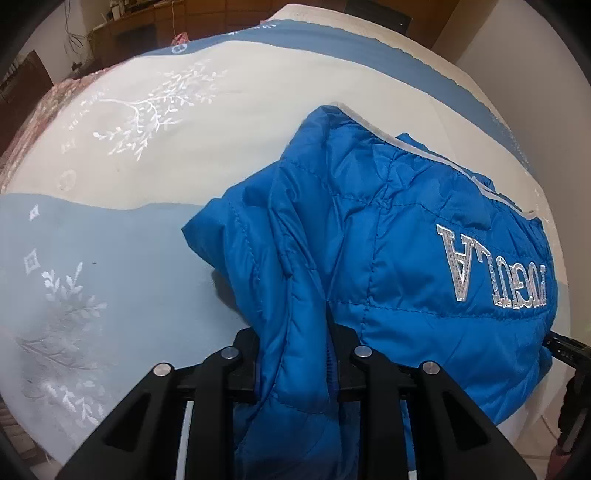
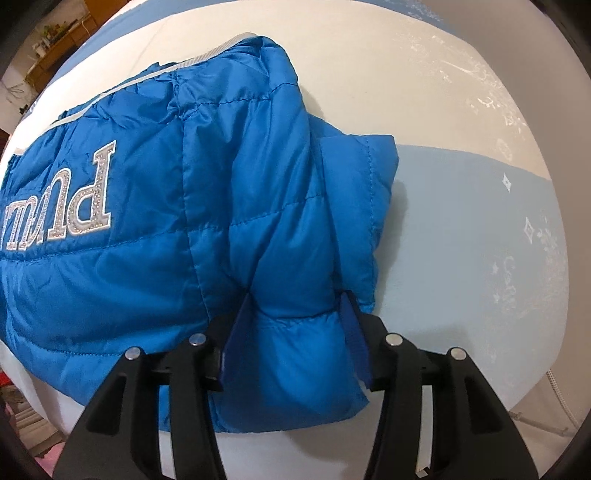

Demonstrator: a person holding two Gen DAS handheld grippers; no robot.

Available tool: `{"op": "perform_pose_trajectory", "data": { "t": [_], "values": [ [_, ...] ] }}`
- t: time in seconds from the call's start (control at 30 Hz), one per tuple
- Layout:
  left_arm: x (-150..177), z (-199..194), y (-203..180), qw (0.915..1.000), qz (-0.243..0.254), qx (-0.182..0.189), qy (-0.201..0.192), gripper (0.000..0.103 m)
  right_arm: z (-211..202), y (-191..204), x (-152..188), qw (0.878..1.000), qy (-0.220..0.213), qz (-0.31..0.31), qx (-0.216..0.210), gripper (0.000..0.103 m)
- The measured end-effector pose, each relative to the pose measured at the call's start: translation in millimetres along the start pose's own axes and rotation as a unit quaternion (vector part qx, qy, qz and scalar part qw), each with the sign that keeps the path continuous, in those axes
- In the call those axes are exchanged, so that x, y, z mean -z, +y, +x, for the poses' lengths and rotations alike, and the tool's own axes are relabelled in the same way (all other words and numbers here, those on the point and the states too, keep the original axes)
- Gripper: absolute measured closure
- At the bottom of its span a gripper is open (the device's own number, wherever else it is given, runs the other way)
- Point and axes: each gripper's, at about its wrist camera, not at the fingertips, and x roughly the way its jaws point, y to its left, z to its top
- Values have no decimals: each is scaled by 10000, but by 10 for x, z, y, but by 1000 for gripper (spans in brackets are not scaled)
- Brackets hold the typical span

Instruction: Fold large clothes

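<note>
Broad bed filling most of both views, covered by a cream and pale-blue spread with white leaf sprigs and small diamond motifs. Pinkish patterned fabric along the spread's edge at left of the left wrist view. Wooden cabinets across the top of the same view, dangling cables against a pale wall at upper left. Plain light wall at upper right. Wooden shelf with small items at upper left of the right wrist view. Pale tiled floor at lower right. Even indoor light.
</note>
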Motion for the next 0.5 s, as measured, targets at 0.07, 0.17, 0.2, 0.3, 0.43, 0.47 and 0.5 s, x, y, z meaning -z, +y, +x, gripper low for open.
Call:
{"op": "perform_pose_trajectory", "data": {
  "t": [0.07, 0.17, 0.2, 0.3, 0.43, 0.47, 0.5],
  "values": [
    [-26, -59, -39, 10000, -23, -12, 9, 81, -53, -35, -19, 10000, 7, 46, -14, 56],
    [-105, -191, -164, 9999, -85, 90, -41, 82, -200, -64, -12, 9999, -140, 96, -25, 58],
    [-112, -255, -189, 9999, -82, 131, -77, 82, -269, -73, -13, 9997, -210, 81, -30, 58],
    [-156, -498, -384, 9995, 2, 239, -220, 82, -445, -52, -14, 9994, -341, 1, -33, 58],
    [-189, -827, -677, 9983, 124, 443, -363, 82, -647, -16, -21, 9988, -440, -157, 149, 54],
    [-203, -908, -779, 9978, 159, 515, -389, 82, -697, -17, 0, 9986, -462, -193, 159, 54],
    [-206, -976, -863, 9971, 198, 604, -418, 82, -748, -38, 7, 9984, -500, -225, 152, 54]
  ]
}}
